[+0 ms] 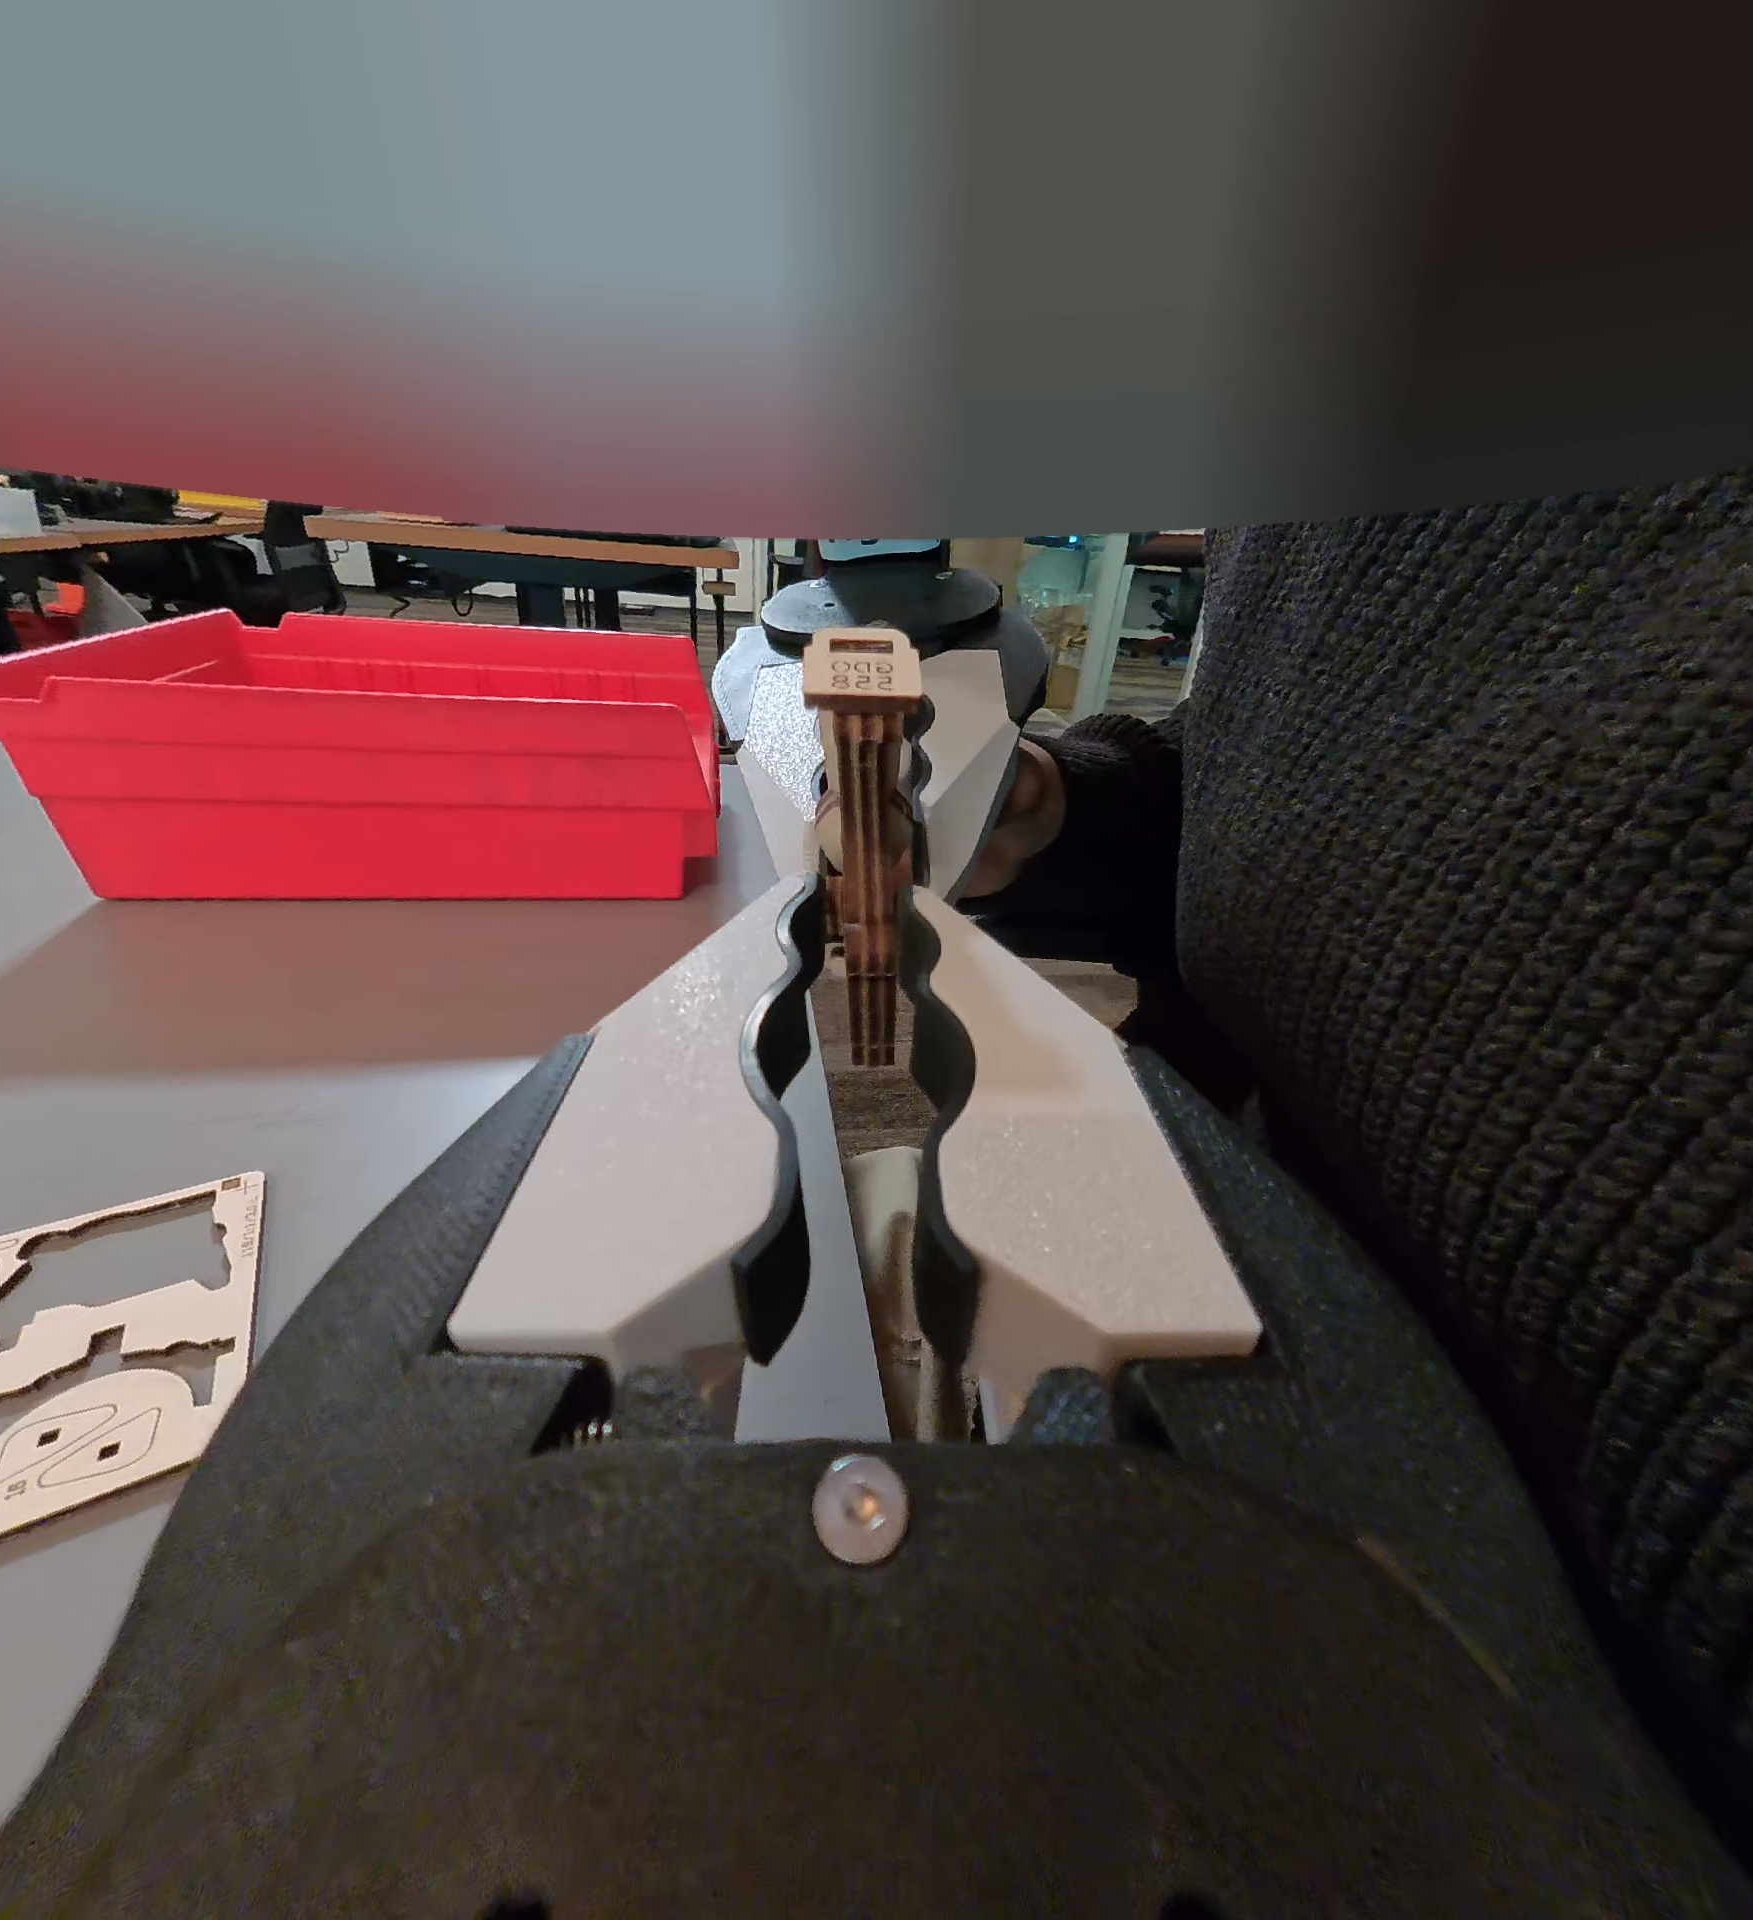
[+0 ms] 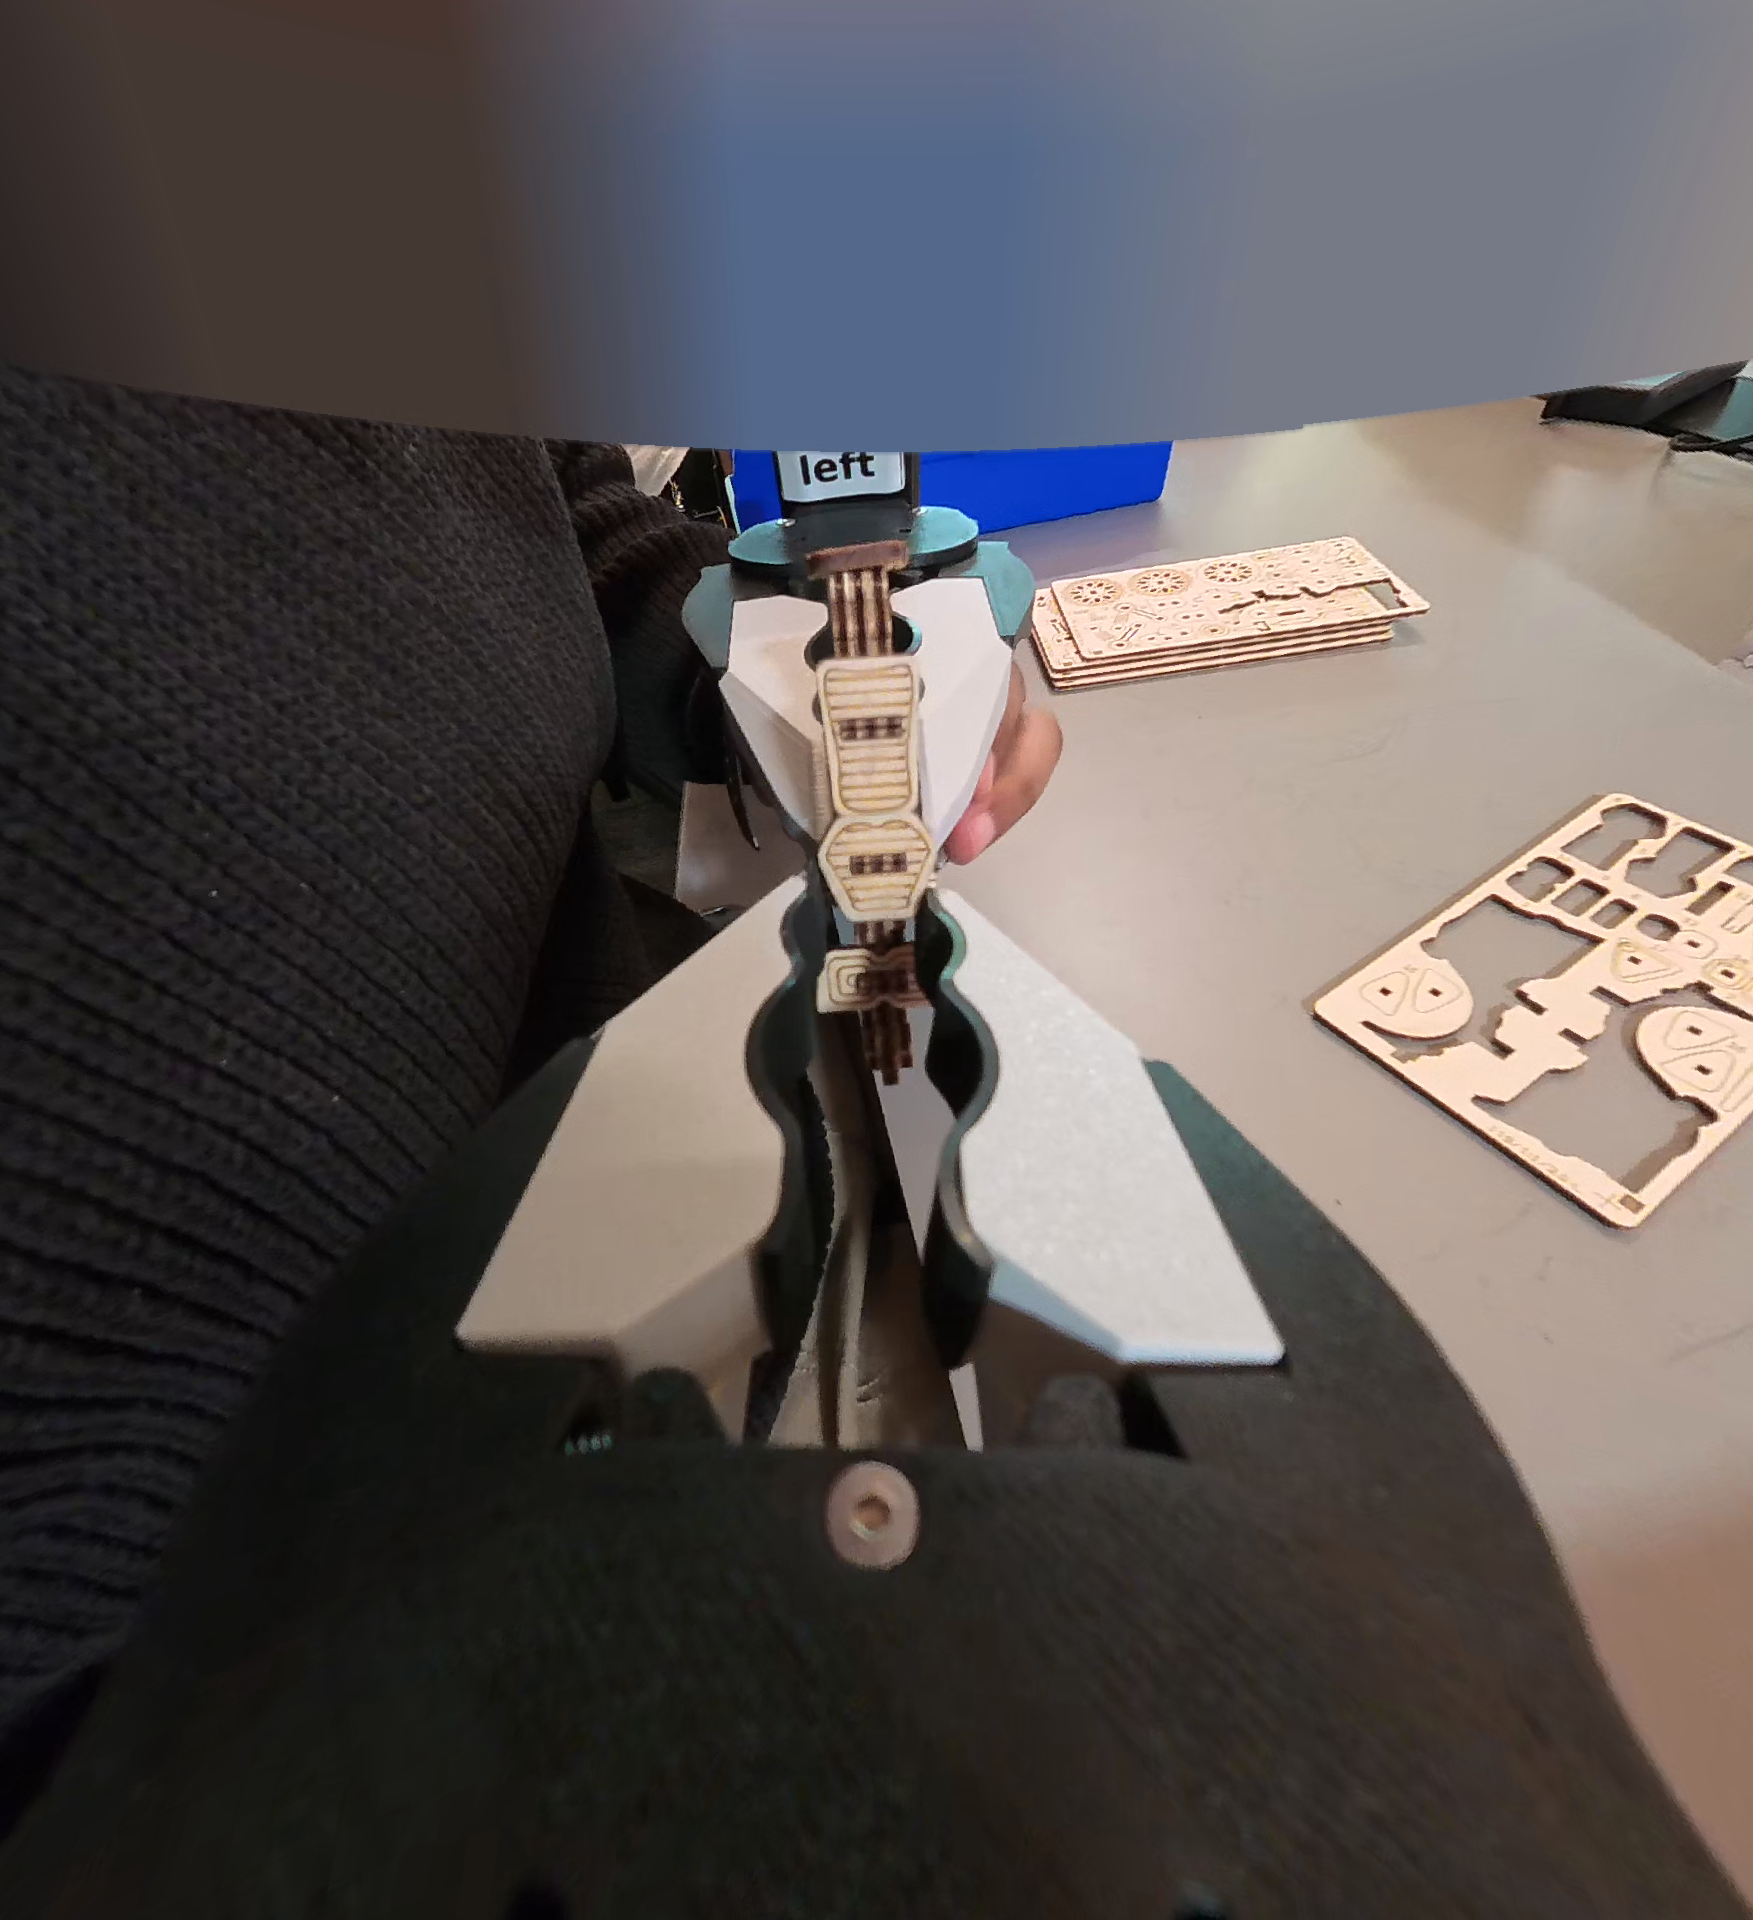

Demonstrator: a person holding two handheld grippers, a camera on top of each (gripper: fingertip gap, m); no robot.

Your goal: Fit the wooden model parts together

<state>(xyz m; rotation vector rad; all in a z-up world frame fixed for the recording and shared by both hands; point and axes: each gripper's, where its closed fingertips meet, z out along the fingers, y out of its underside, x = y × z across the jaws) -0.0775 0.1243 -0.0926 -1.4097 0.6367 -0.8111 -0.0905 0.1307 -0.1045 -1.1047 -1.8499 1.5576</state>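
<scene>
My left claw [image 1: 867, 925] and my right claw [image 2: 867, 935] face each other, both clamped on the layered wooden model [image 2: 870, 800] held between them above the grey table [image 2: 1371, 779]; several plates look seated, while farther off part sheets [image 2: 1578, 997] remain unpunched.

The wooden model [image 1: 867, 862], clamped at opposite ends by the left gripper [image 1: 864, 914] and the right gripper [image 2: 864, 940], is seen edge-on, so its side faces are hidden and its pinched parts are covered by the grey fingers [image 1: 674, 1122]. The punched wooden sheet [image 1: 82, 1351], left of the left gripper, is cut off by the picture's edge. The person's knit sleeve [image 2: 228, 831] hides whatever lies behind it, and the small parts in the stacked sheets [image 2: 1225, 608] beyond the right gripper are too small to tell.
</scene>
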